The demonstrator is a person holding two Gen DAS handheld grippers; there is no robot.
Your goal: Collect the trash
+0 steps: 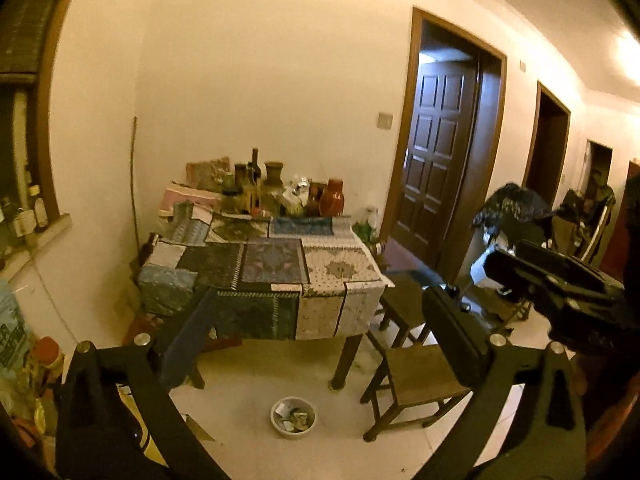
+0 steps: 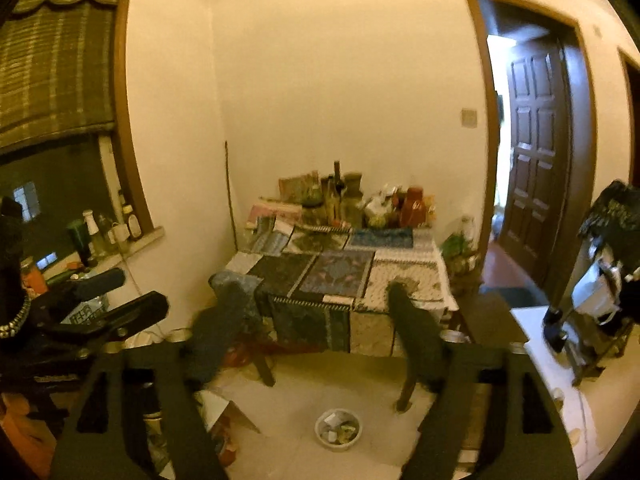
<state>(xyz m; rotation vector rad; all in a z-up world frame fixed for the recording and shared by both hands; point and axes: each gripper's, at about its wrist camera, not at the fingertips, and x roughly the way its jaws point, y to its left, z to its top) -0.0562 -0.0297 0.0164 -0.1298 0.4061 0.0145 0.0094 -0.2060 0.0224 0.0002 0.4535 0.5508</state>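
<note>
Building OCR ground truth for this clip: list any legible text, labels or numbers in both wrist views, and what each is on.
No text can be read in either view.
Blue-and-white printed package at the left edge: large characters, too blurred to read.
Glass bottles on the windowsill: labels too small.
Dark glass wine bottle on the patchwork-covered table: label unreadable.

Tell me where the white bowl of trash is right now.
The white bowl sits on the floor in front of the patchwork-covered table, near its front right leg, left of the wooden stool; both views show it bottom-centre.
</note>
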